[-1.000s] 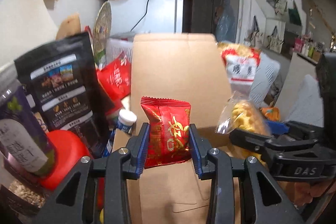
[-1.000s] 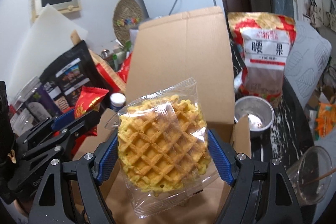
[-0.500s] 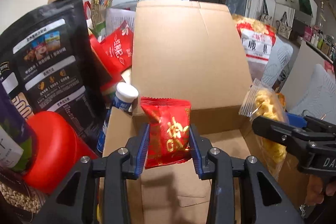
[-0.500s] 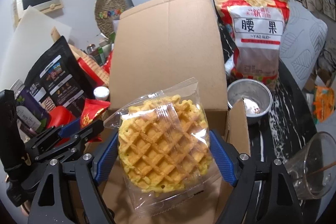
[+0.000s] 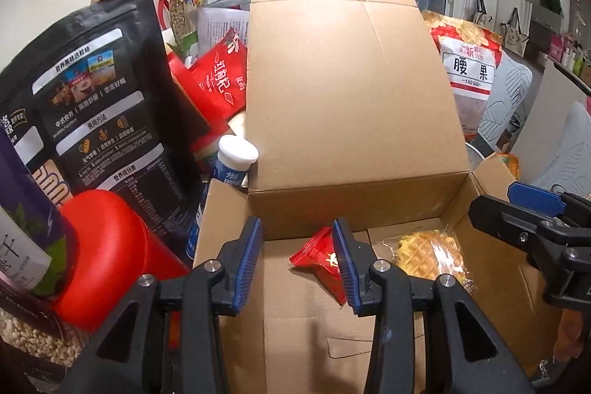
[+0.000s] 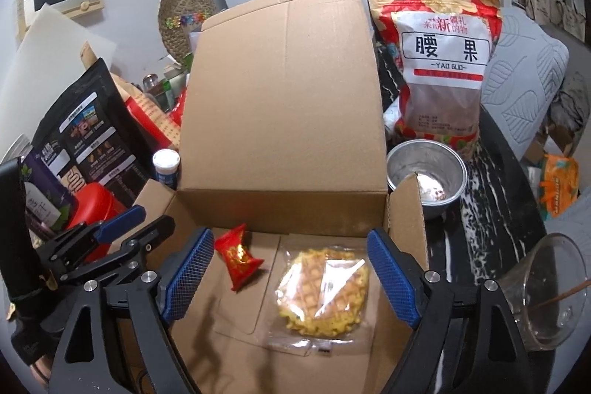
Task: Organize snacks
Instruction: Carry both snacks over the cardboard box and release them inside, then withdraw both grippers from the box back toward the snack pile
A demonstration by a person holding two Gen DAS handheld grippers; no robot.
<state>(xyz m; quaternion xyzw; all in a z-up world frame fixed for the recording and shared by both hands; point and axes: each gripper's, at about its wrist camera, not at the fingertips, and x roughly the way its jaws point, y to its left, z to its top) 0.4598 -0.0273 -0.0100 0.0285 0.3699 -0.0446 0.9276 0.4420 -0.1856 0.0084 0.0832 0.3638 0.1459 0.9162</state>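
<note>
both claws, left claw [image 5: 297, 257] and right claw [image 6: 291, 277], gape wide, holding nothing. red packet [image 6: 238, 255] and wrapped waffle [image 6: 323, 292] lie inside the cardboard box [image 6: 284, 202]. both look light; the waffle is probably brittle with slippery film, so grip it by the edges.

The left gripper's right finger [image 5: 345, 264] covers part of the red snack packet [image 5: 318, 255] in the cardboard box [image 5: 347, 120]. The box's raised flap hides the lower left of the cashew bag [image 5: 467, 69]. The glass cup [image 6: 543, 290] is cut off at the fisheye edge.
</note>
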